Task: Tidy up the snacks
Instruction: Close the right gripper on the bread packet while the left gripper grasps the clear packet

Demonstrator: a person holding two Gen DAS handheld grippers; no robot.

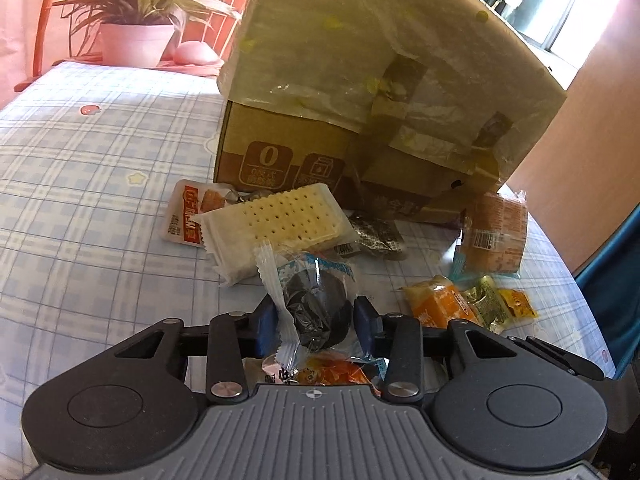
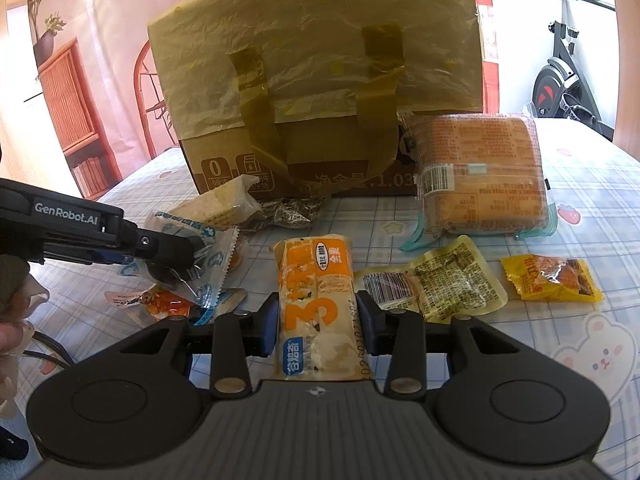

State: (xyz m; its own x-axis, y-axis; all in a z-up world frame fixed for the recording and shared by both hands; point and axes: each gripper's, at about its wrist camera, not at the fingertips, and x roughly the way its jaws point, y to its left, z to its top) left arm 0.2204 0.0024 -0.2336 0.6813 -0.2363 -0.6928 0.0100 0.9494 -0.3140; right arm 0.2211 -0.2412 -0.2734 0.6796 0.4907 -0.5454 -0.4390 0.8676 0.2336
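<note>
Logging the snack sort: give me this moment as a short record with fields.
surface: table with checked cloth
container: cardboard box at the back, paper covering taped over it
left claw: closed on the dark round cookie pack
right claw: closed on the orange and white snack bar
loose snacks: cracker pack, large cake pack leaning on the box, small yellow packet
in box: cannot tell

Left gripper (image 1: 314, 320) and right gripper (image 2: 316, 322), jaws partly closed, both angled downward
</note>
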